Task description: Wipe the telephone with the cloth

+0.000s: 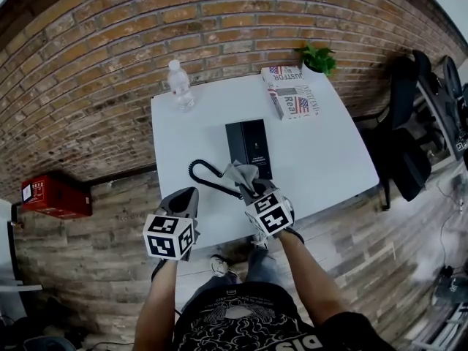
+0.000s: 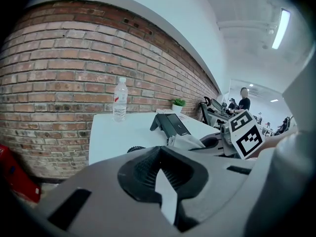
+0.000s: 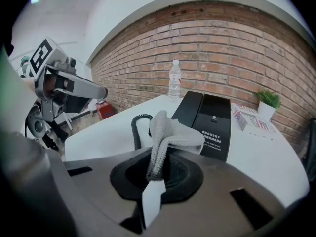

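Left tongs (image 1: 190, 193): jaws closed together, nothing between them, pointing forward.
Right tongs (image 1: 250, 189): jaws clamped on the cloth (image 3: 165, 132), slightly ahead of the left.
Left forearm (image 1: 157, 306): bare, extended forward.
Right forearm (image 1: 311, 280): bare, extended forward.

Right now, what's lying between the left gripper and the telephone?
The black coiled cord lies on the white table between the left gripper and the telephone; the head view shows it.
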Demonstrator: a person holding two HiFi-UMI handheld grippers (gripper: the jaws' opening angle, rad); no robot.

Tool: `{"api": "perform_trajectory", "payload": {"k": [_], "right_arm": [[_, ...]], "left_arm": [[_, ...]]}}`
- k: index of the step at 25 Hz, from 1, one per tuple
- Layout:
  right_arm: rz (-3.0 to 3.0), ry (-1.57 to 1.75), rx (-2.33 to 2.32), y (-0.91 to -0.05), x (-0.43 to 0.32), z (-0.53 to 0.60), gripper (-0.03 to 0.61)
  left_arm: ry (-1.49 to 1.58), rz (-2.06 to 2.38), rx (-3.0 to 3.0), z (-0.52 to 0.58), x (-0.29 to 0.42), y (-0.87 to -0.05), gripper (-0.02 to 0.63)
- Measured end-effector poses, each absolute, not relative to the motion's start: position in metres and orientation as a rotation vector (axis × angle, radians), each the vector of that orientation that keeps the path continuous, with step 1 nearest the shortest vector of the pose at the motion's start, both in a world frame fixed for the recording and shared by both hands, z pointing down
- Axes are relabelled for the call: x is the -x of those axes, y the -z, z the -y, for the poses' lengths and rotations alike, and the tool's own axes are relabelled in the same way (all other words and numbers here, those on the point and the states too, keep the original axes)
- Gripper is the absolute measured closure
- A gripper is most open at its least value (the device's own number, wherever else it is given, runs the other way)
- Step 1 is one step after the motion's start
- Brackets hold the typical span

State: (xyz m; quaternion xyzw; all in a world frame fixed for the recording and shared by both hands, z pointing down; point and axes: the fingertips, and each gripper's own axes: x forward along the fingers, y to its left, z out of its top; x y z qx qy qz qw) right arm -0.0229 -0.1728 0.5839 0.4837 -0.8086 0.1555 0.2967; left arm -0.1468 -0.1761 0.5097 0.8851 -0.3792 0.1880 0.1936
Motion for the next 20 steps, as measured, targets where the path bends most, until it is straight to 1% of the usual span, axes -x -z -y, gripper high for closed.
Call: {"api": "perform_trajectory", "payload": {"k": [11,20], "right_arm": [[2.126,-0.445,-1.283,-0.588,0.027,0.148,0.566],[2.167,-0.266,-1.339,-0.519,0.012,0.178,0.566]], "left_arm": [[-0.527,1.031,-2.487,0.163,0.145,-0.516,0.607],[-0.506,1.027,-2.494,0.173,0.132,-0.511,0.607]]}}
